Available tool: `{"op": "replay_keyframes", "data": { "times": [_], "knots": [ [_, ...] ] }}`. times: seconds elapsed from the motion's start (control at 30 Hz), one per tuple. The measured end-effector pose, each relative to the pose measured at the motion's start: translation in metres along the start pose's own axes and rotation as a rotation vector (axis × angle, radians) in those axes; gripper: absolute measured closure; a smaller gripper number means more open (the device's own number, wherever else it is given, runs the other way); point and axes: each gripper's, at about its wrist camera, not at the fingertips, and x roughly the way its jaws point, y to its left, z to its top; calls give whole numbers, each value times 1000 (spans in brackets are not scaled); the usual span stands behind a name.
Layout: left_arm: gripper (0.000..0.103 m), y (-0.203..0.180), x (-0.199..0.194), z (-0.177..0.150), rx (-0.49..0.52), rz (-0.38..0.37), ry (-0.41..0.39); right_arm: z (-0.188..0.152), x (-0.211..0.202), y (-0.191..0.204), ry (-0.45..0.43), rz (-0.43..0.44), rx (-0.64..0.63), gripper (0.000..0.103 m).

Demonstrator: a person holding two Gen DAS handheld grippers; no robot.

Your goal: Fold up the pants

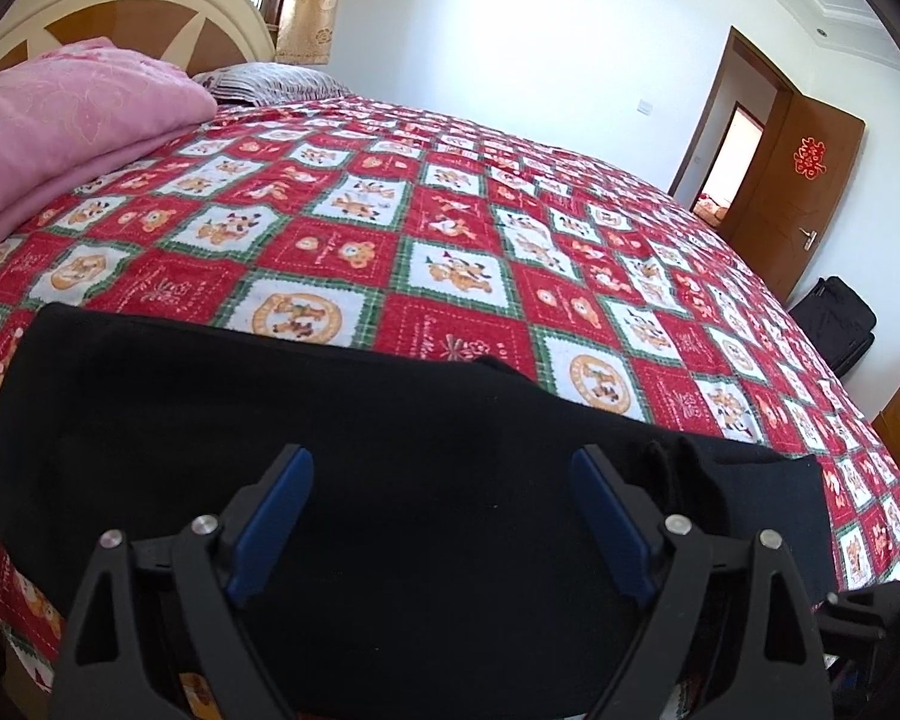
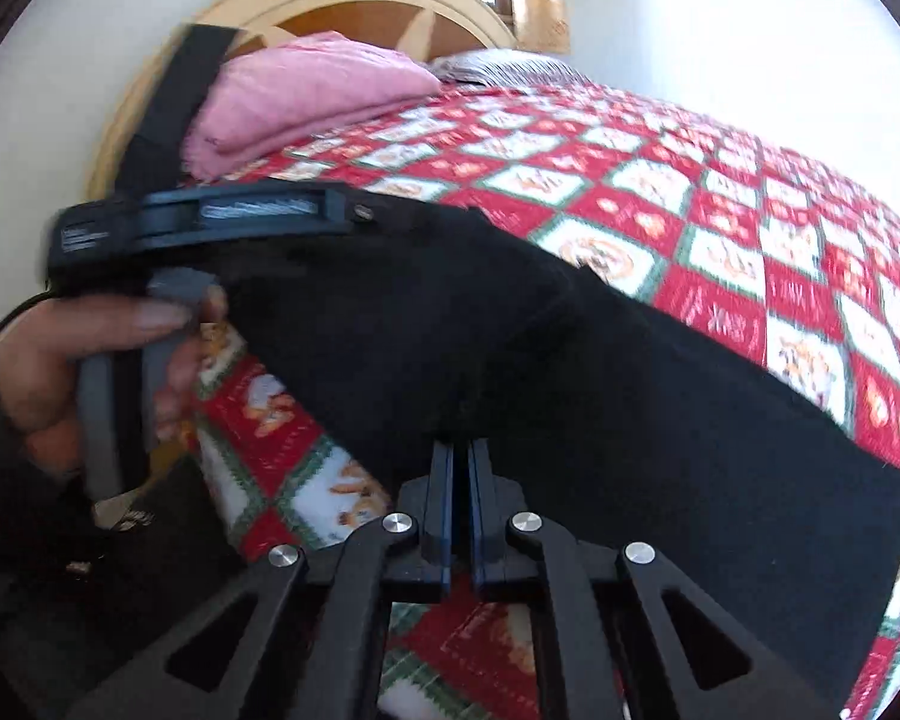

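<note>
One pair of black pants (image 1: 390,420) lies crosswise, long axis left-right.

One pair of black pants (image 1: 330,420). One bed (image 1: 510,210), one patchwork bedspread (image 1: 360,252). One folded pink blanket (image 1: 60,132). One striped pillow (image 1: 270,81). Two tongs: left (image 1: 442,468), right (image 2: 461,456). One door (image 1: 798,198). One black bag (image 1: 837,318).

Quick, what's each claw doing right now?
Left claw: open, hovering over the black fabric pants, holding nothing.
Right claw: closed at the pants' edge; whether it pinches fabric cannot be told.
</note>
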Motion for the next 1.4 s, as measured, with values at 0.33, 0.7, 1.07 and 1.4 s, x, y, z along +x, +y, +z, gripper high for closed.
{"op": "replay_keyframes", "data": {
  "times": [0.33, 0.7, 1.07, 1.4],
  "knots": [
    [12, 3, -9, 12, 49, 28, -16, -6, 14, 12, 56, -47, -88, 75],
    [11, 105, -19, 40, -90, 209, -26, 27, 45, -20, 4, 107, 53, 36],
    [13, 164, -34, 5, -54, 234, -8, 10, -20, -22, -115, 87, 52, 36],
    [44, 175, -19, 1, -98, 133, -9, -44, -56, -58, -121, -2, 180, 36]
  ]
}}
